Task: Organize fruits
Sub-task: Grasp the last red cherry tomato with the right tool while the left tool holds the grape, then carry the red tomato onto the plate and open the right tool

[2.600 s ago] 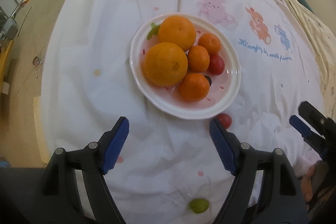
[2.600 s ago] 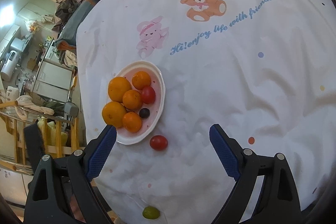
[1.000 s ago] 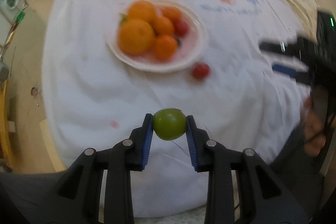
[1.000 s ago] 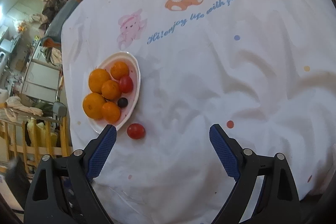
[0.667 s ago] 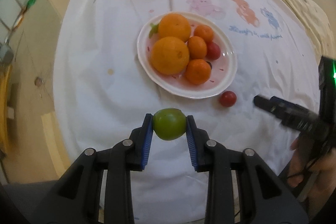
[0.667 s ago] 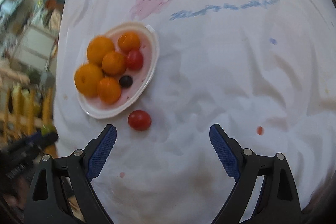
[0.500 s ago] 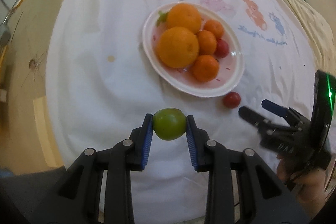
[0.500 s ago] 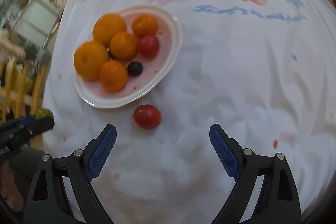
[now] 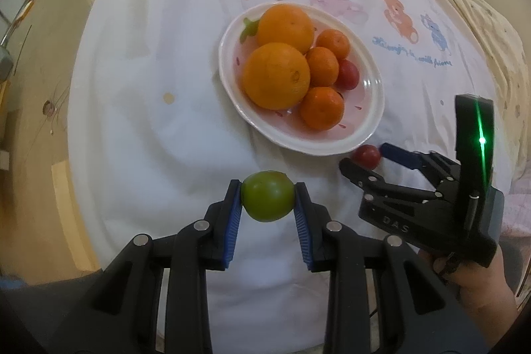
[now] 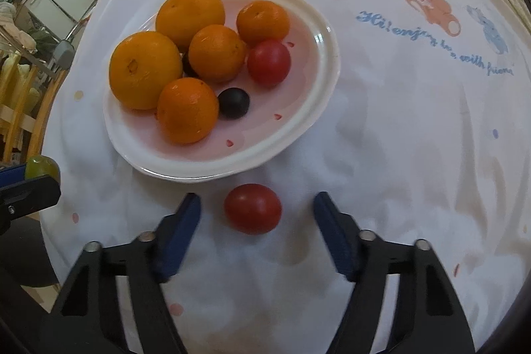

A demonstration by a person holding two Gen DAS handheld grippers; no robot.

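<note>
My left tool (image 9: 267,200) grips the green fruit (image 9: 267,200). My right tool (image 10: 255,221), closing, straddles the red tomato (image 10: 253,208) on the tabletop (image 10: 398,155), pads clear, its long axis crosswise. Beyond sits the plate (image 10: 318,82) of oranges (image 10: 146,70).

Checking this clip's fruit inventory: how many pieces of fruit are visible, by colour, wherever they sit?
Orange: 5, all on the plate, e.g.
Red: 2, one on the plate, one on the cloth
Dark: 1, on the plate
Green: 1, in the left gripper
Total: 9
</note>
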